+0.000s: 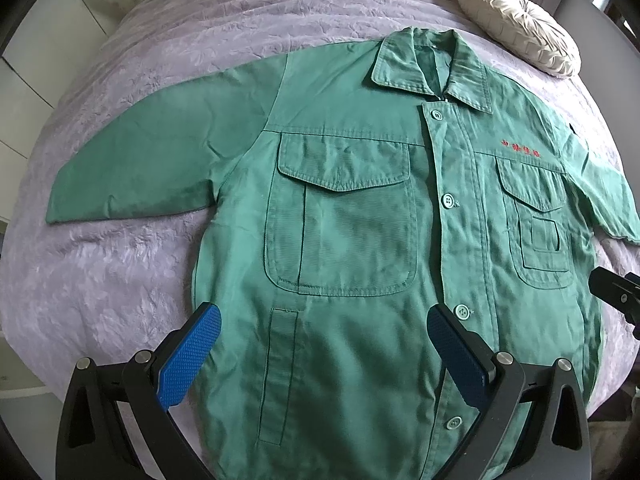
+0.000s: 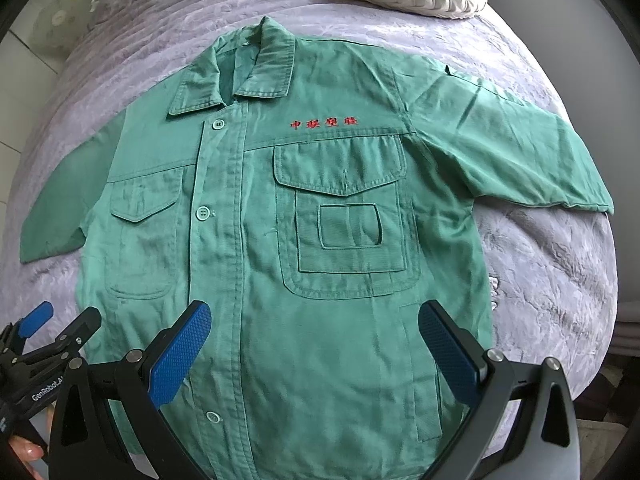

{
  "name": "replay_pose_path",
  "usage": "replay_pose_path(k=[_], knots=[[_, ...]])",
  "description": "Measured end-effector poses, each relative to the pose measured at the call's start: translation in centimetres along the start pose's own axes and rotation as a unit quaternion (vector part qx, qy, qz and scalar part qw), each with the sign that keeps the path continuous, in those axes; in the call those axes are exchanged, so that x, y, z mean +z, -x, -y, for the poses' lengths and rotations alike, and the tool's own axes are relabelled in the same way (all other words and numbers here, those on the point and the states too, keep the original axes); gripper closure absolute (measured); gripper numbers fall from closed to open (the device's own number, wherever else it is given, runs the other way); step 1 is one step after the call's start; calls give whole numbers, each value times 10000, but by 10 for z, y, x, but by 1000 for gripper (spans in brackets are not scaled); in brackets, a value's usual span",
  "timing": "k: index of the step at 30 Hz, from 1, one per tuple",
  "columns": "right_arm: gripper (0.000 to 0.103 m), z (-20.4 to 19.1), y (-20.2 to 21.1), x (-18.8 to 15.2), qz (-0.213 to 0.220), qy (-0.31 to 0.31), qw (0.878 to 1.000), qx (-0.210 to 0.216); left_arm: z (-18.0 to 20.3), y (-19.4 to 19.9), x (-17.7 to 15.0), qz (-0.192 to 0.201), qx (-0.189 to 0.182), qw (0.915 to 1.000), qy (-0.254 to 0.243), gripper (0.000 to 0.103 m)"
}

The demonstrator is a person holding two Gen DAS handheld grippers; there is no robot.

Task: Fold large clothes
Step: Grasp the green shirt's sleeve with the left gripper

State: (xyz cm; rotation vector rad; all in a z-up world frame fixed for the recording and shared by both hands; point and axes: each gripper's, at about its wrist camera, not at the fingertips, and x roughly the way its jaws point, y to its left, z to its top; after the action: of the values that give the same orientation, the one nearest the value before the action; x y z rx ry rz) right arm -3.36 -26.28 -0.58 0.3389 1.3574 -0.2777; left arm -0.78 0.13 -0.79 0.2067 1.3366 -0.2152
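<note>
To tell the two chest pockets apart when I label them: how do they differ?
The plain chest pocket has only a flap and one vertical seam; the patch chest pocket carries a smaller pocket sewn on its front. Red embroidery sits above the patch pocket, none above the plain one. Both are green, flapped, and lie flat on the shirt.

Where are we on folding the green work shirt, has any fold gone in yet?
Done: the green shirt lies spread face up and buttoned on the purple bedspread, both sleeves out flat.

In hand: nothing. The left gripper and right gripper are both open above the hem area, gripping no fabric.

Left: every fold. The left-side sleeve and right-side sleeve are not yet turned in, and the body is unfolded.
</note>
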Motion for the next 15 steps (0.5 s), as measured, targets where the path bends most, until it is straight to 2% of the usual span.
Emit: replay_pose_path(k=[6,10,13,15], knots=[[0,-2,0,0,-20,-133,9993,353,-8,-3,-1,-25,-107,9999,77,0],[0,-12,-3,-1,-29,-128,9991,407,-23,-9,-3,-42,-221,9995,211,0],[0,-24,-6,-1,-4,-52,9989,469,-43,-14,-4,4,-347,9985,413,0],[0,-37,-10,-2,4,88,9985,541,-62,-21,-5,-59,-555,9965,625,0]])
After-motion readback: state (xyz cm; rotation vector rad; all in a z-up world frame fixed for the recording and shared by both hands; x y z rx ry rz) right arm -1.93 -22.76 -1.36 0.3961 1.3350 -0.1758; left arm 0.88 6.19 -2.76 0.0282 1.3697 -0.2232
